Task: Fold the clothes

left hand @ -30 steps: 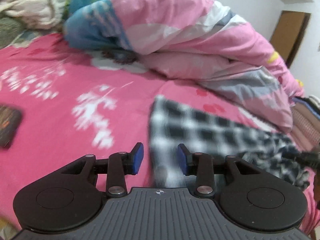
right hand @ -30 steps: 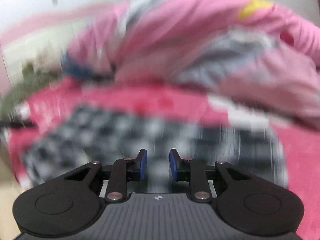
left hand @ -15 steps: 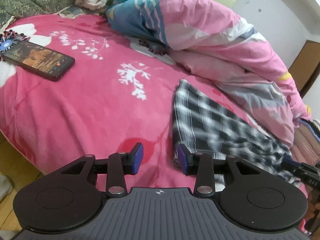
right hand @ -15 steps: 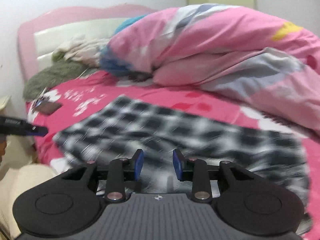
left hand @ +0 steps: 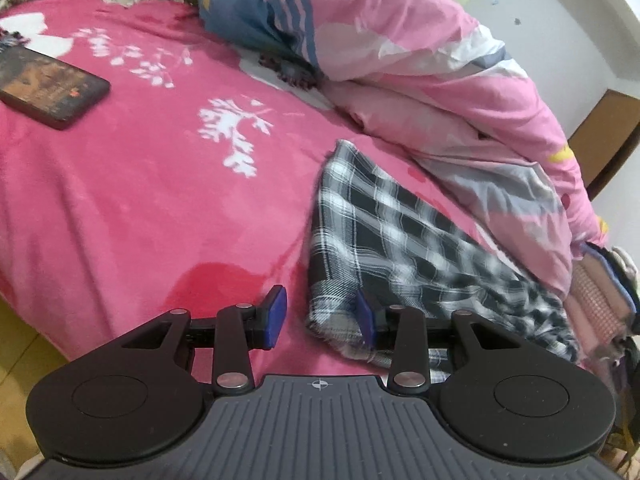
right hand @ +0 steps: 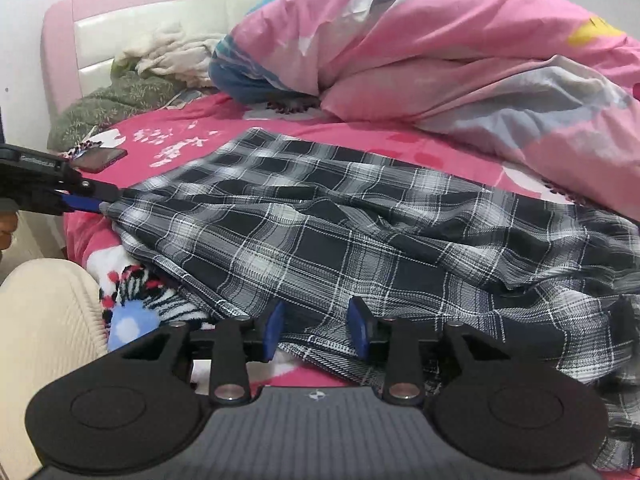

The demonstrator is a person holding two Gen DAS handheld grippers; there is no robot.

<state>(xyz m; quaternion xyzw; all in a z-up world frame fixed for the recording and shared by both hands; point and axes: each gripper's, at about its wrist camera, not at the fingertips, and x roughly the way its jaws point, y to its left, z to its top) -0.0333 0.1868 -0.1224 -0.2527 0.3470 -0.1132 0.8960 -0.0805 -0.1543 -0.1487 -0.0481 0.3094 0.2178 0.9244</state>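
A black-and-white plaid garment (right hand: 360, 224) lies spread across a pink floral bedspread (left hand: 140, 184), its long axis running side to side in front of the person, between a bunched pink duvet (right hand: 460, 52) and the near edge of the bed. The left gripper (left hand: 318, 316) sits at one end of the cloth, its 2 blue pads spread wide with the near corner just between them, nothing pinched. The right gripper (right hand: 314, 330) hangs at the near hem, jaws likewise apart. A phone (left hand: 44, 86) rests well off to the left. Each gripper is nearest its own end of the cloth.
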